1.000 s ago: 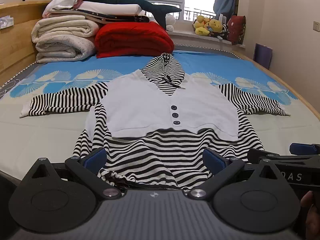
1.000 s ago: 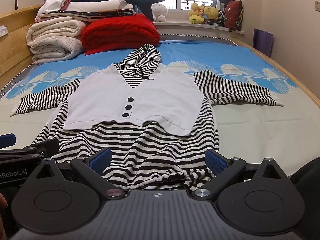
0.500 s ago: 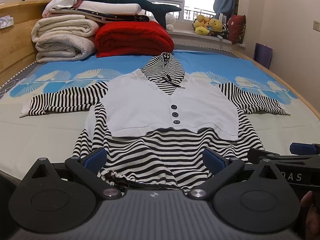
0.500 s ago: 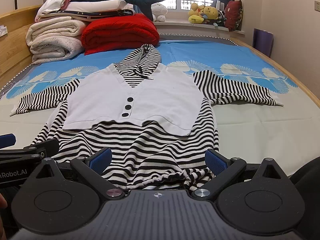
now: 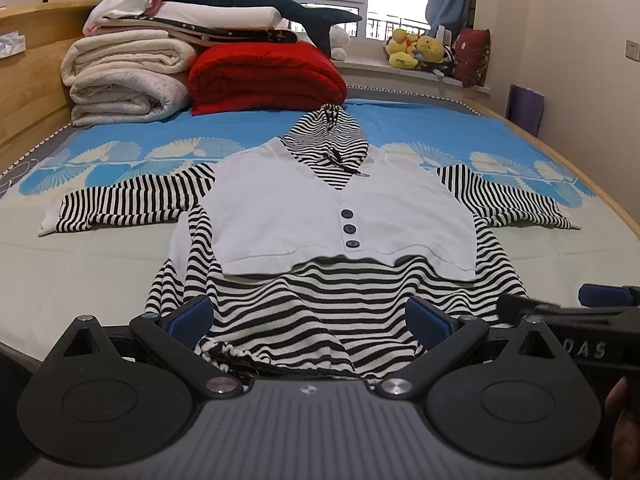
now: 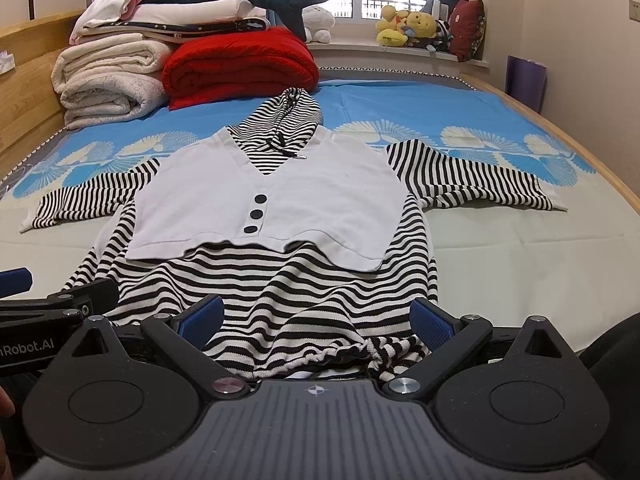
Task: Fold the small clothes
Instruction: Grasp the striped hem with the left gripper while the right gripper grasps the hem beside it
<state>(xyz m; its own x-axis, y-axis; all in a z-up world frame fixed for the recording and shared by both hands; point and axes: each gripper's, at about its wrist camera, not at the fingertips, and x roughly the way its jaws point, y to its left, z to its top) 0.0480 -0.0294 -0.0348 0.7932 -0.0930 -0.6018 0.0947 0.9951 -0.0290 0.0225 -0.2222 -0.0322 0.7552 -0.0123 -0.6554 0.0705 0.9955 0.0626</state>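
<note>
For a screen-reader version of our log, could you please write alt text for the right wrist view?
A small striped hooded top with a white vest front lies flat on a bed, sleeves spread, its hem between the open right gripper. The left gripper shows at the left edge; folded blankets and plush toys sit behind.

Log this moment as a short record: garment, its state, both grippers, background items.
garment: striped hoodie with white vest panel
state: laid flat on bed, sleeves spread, hem bunched near grippers, unfolded
left gripper: open, at hem
right gripper: open, at hem
background: red blanket, white blankets, shark plush
</note>
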